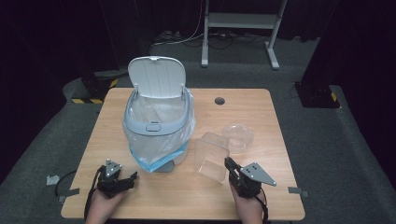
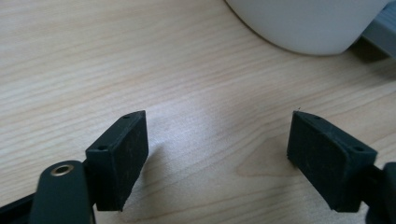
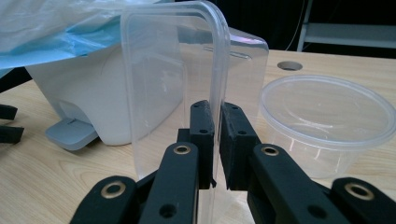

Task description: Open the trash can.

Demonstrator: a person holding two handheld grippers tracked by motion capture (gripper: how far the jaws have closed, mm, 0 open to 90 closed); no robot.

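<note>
We take the white pedal bin as our landmark: it stands on the wooden table with its lid tipped up and back, and a clear liner with a blue edge hangs over its rim and down its near side. Just right of the bin's foot lies a clear rectangular plastic container, tipped so that one wall stands up, and our right gripper has that wall by the rim. In the right gripper view the jaws stand narrow, one pad on each face of the thin wall of the container, which rises upright between them; no earlier look lets us say more of how they came there. Farther from the bin, touching or just beside the rectangular container on its right, sits a round clear tub, upright and open; the same tub shows at the right of that view, with the bin's grey pedal low at the left. Our left gripper rests on the table near the bin's front left, pointing toward its foot. In the left gripper view its jaws stand wide with bare wood between them, and the bin's rounded white base lies just beyond.
</note>
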